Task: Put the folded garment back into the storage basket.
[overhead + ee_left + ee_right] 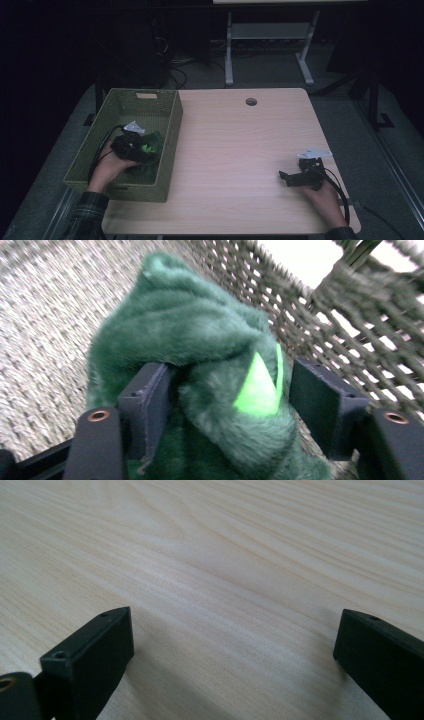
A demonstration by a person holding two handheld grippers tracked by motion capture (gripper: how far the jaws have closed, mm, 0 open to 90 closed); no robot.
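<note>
A dark green plush toy (149, 148) with a bright green patch lies inside a woven olive basket (170, 125) at the table's left. My left gripper (135, 145) reaches into the basket at the toy. In the left gripper view the plush toy (200, 340) bulges between the jaws of the left gripper (227, 385). One pad brushes the fur and a small gap shows at the other, so the jaws stand open around it. The basket wall (350, 315) rises just behind. My right gripper (286, 177) rests low at the table's right front, and the right gripper (230, 625) is open with nothing between its jaws.
The light wooden table (240, 140) has a round cable hole (251, 101) near its far edge. Bare tabletop (225, 540) lies ahead of the right jaws. Behind the table stand a white desk frame (229, 50) and loose cables on the floor.
</note>
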